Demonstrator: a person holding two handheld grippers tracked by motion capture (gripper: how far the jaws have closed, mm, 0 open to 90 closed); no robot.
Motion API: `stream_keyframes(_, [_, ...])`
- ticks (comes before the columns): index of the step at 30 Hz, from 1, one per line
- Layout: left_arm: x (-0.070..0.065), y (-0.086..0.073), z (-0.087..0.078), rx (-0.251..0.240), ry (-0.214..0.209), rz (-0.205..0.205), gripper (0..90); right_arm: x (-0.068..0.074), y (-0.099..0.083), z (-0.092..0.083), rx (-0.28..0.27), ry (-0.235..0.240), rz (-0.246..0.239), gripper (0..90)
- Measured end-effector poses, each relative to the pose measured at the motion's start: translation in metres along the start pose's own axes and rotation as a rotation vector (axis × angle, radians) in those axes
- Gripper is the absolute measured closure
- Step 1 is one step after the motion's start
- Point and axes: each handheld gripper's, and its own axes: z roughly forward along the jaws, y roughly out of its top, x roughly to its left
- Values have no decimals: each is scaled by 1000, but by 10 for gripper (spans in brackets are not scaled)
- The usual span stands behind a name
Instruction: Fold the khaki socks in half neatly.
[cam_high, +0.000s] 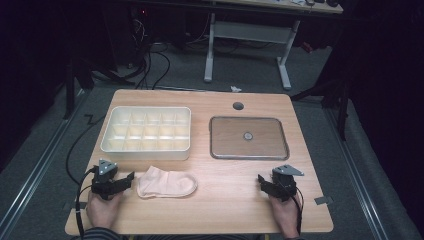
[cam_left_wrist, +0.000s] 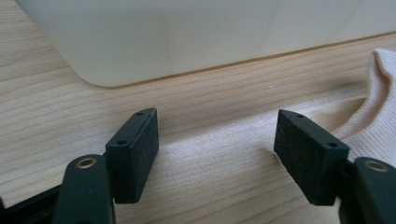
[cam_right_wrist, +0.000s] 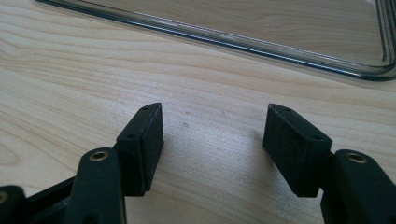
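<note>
the sock (cam_high: 166, 183) lies flat just beside the left gripper (cam_high: 131, 177), below the divided tray (cam_high: 147, 150). both grippers' jaws gape empty, right gripper (cam_high: 262, 180) idle. step 1 looks ahead: the left must close on the sock's edge.

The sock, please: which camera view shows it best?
The high view: the whole pale pink sock lies flat on the table, just right of the open left gripper, near the white compartment tray. The left gripper view catches just its ribbed edge beside one jaw.
</note>
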Motion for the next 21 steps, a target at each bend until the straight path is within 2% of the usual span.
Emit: stream_keyframes(21, [1,0,0,-4,-8,-10,311,1,0,0,0,-6,3,381])
